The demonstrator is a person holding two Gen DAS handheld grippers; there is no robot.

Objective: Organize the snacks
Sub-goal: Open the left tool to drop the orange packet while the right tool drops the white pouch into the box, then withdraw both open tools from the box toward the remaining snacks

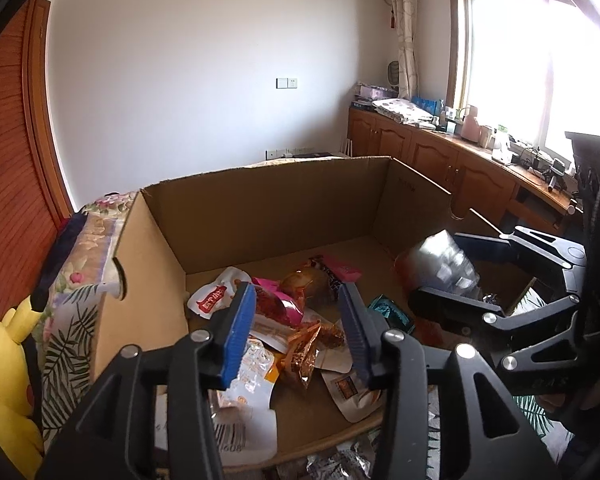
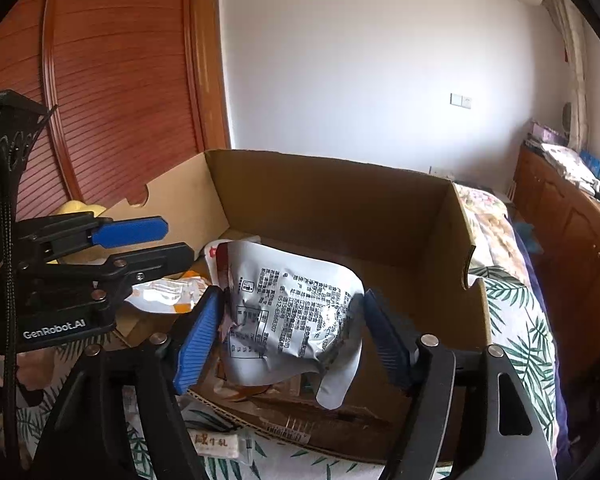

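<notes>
An open cardboard box (image 1: 280, 208) (image 2: 340, 208) lies on a leaf-print bedspread. On its floor sit several snack packets: a white and red pouch (image 1: 214, 296), a pink packet (image 1: 280, 308), a gold wrapper (image 1: 304, 348) and a teal packet (image 1: 394, 312). My left gripper (image 1: 298, 332) (image 2: 172, 242) hangs open over this pile with nothing between its blue pads. My right gripper (image 2: 294, 340) (image 1: 436, 268) is over the box's right part, jaws wide. A silver printed packet (image 2: 296, 308) (image 1: 444, 264) hangs loose between the jaws and looks blurred in the left wrist view.
A yellow plush toy (image 1: 8, 360) lies left of the box. Loose foil packets (image 1: 340, 464) and a small white snack bar (image 2: 216, 442) rest on the bedspread (image 2: 512, 320) in front. Wooden cabinets (image 1: 440, 156) run under the window, and a slatted wardrobe (image 2: 120, 80) stands behind.
</notes>
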